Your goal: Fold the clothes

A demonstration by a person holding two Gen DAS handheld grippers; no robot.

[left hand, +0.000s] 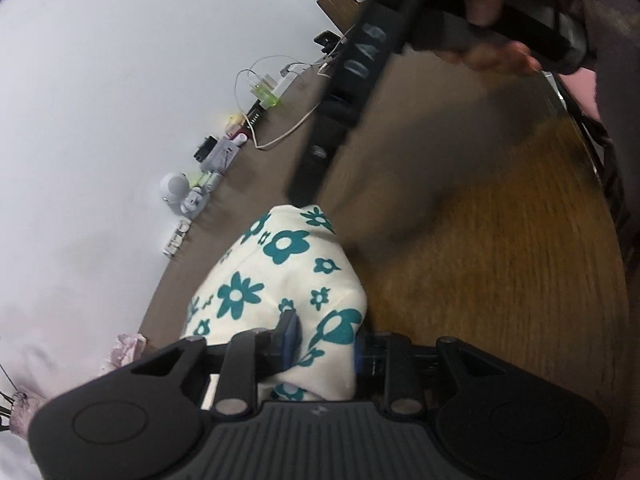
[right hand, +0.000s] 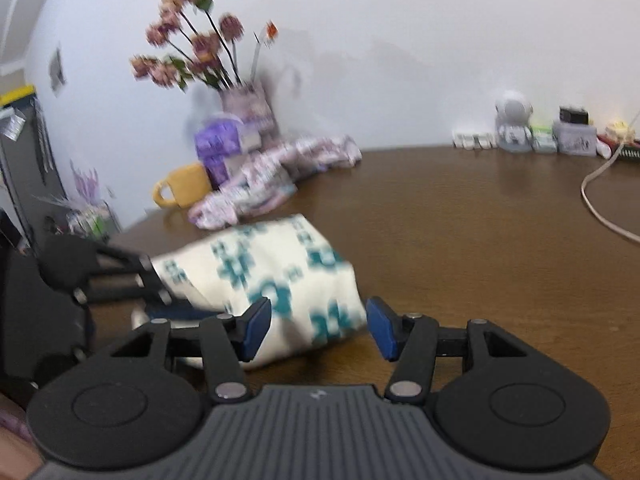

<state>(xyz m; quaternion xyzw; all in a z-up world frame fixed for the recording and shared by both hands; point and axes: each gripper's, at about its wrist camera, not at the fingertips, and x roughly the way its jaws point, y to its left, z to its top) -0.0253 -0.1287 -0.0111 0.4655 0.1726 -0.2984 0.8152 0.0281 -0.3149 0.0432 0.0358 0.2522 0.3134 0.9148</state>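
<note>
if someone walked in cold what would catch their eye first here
First, the cream cloth with teal flowers, bundled on the brown wooden table, with the left gripper closed on one end. The right gripper hangs open at its near end. Behind it, a vase of pink flowers stands by the wall beside a yellow mug.

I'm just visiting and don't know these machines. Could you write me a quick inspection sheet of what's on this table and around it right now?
Surface: brown wooden table, bare in the middle.
Job's things: cream cloth with teal flowers, bunched into a bundle on the table.
Clutter: yellow mug, crumpled pink patterned cloth, vase of flowers, white astronaut figure, small boxes by the wall.
Grippers: left gripper has its fingers around the flowered cloth; right gripper is open, just in front of the bundle.
Cables: white cable trailing across the table's right side.
Surroundings: plain white wall; a hand holding the other gripper.
</note>
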